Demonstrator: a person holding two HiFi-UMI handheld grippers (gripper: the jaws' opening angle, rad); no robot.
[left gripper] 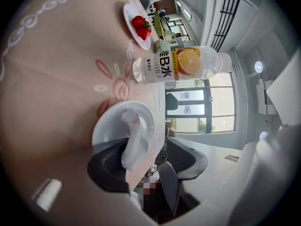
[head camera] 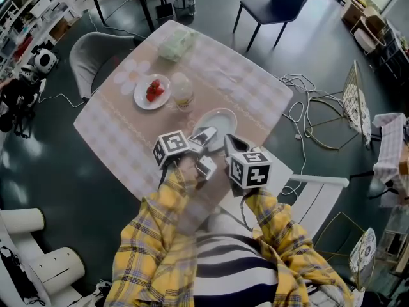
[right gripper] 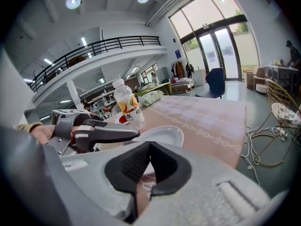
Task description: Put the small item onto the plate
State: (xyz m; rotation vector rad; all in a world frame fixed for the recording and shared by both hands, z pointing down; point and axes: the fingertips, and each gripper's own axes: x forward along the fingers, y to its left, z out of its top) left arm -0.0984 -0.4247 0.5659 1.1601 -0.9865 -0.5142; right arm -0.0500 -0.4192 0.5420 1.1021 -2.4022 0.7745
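White against white: locate the small item (left gripper: 133, 145) between the fingers of the left gripper (left gripper: 146, 149), over the near rim of the empty plate (left gripper: 104, 126). Note the fingers standing apart, the item leaning on the inner face of one finger (left gripper: 107, 164) and clear of the other. Read the long axis as running roughly along the fingers, far end down in the plate's well, near end back toward the gripper body. Treat the item as resting on the plate, but do not count on support at its near end. Judge the left gripper the nearer and the only one engaged; find the right gripper (right gripper: 149, 147) just beside it above the tabletop (right gripper: 211, 121), fingers together on nothing. For the coming move, draw the left gripper straight back along that axis, away from the plate, and avoid any sideways sweep likely to drag the item off the rim. Disregard the bottle (left gripper: 176, 66) and the strawberry plate (left gripper: 128, 14) farther along the tabletop
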